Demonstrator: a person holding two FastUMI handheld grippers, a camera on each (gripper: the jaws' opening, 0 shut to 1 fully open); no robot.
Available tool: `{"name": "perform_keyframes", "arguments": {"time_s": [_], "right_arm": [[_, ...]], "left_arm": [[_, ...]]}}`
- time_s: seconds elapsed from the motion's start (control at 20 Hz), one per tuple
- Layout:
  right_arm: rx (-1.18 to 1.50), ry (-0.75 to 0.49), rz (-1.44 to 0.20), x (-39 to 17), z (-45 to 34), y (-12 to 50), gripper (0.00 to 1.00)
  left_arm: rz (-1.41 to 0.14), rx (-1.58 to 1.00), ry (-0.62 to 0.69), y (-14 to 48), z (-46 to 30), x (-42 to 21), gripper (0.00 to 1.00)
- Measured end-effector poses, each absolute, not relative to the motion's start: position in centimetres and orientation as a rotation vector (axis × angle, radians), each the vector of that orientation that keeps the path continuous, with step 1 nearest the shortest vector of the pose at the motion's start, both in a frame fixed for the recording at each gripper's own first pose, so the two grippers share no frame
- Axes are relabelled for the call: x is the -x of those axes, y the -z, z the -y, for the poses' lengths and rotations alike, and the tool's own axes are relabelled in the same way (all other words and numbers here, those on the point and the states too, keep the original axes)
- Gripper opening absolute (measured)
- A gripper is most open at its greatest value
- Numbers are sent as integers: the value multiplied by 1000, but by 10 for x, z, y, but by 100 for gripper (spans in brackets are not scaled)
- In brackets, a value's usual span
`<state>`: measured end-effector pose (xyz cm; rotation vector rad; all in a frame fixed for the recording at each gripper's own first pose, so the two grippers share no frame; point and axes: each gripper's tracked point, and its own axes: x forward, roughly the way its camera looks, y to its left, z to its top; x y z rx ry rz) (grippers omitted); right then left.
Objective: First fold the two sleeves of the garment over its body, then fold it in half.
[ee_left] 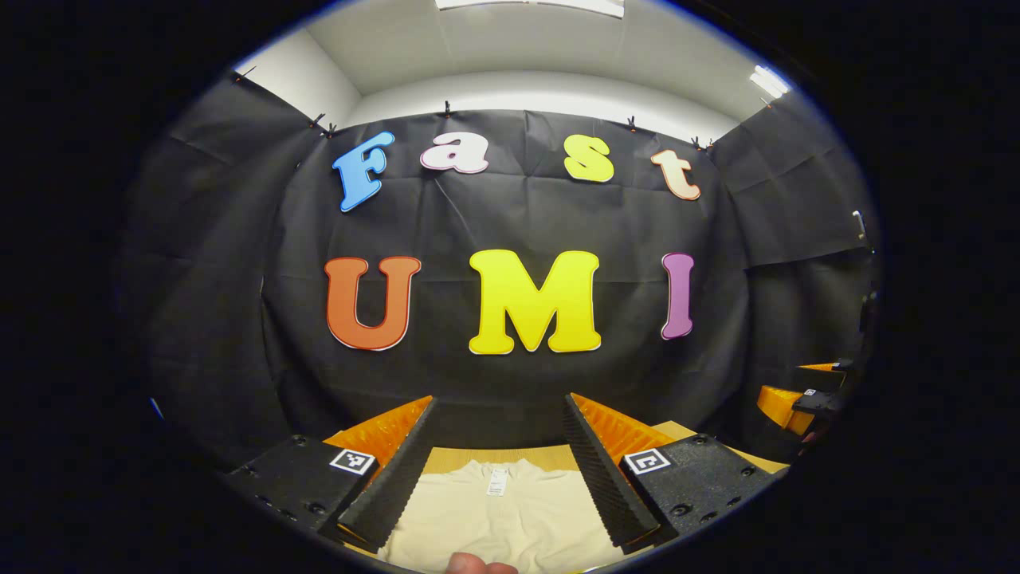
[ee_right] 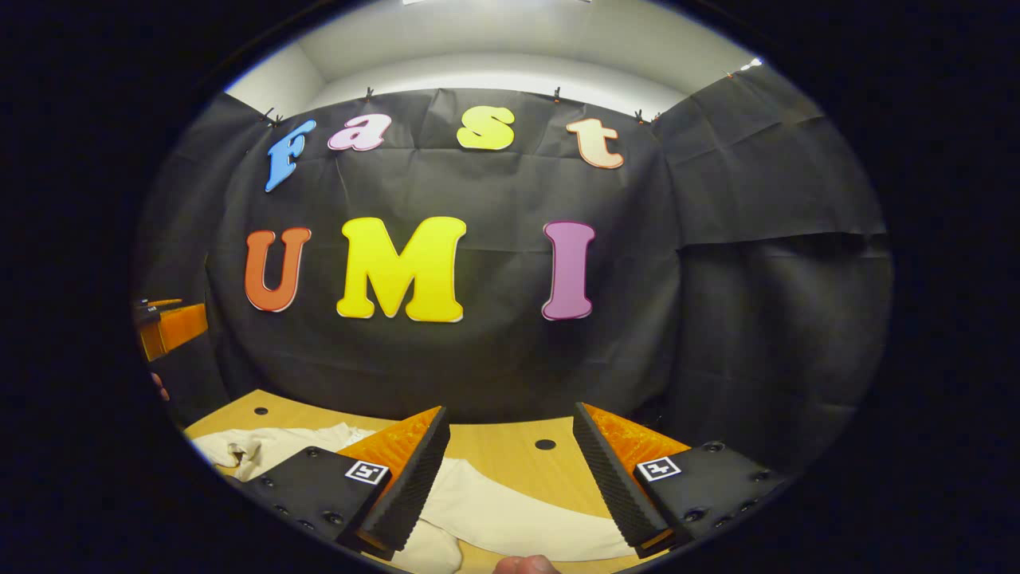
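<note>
Cream garment (ee_left: pixel 502 510) spread flat on wooden table (ee_left: pixel 494 458), collar and label toward the booth wall. Left gripper (ee_left: pixel 502 454) held level above it, jaws wide apart, nothing between them, collar lying below the gap. Right gripper (ee_right: pixel 510 470) likewise level, jaws apart and empty, poised over a sleeve or side edge, perhaps, of the garment (ee_right: pixel 510 510). Bunched cloth off to its left. Fingertip (ee_right: pixel 526 564) at the bottom edge.
</note>
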<state>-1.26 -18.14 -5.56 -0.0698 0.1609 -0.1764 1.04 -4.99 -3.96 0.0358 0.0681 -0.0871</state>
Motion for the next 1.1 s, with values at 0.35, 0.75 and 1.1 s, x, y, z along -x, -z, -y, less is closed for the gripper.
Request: {"name": "perform_keyframes", "arguments": {"time_s": [0.35,0.75,1.1], "right_arm": [[104,255,-374,52,282,142,96],[55,245,-812,108,356,294,97],[48,252,-967,111,392,359,97]], "left_arm": [[-158,-35,161,66,91,-10,98],[-229,-78,222,94,126,-6,98],[-267,-136,208,107,124,-5,98]]}}
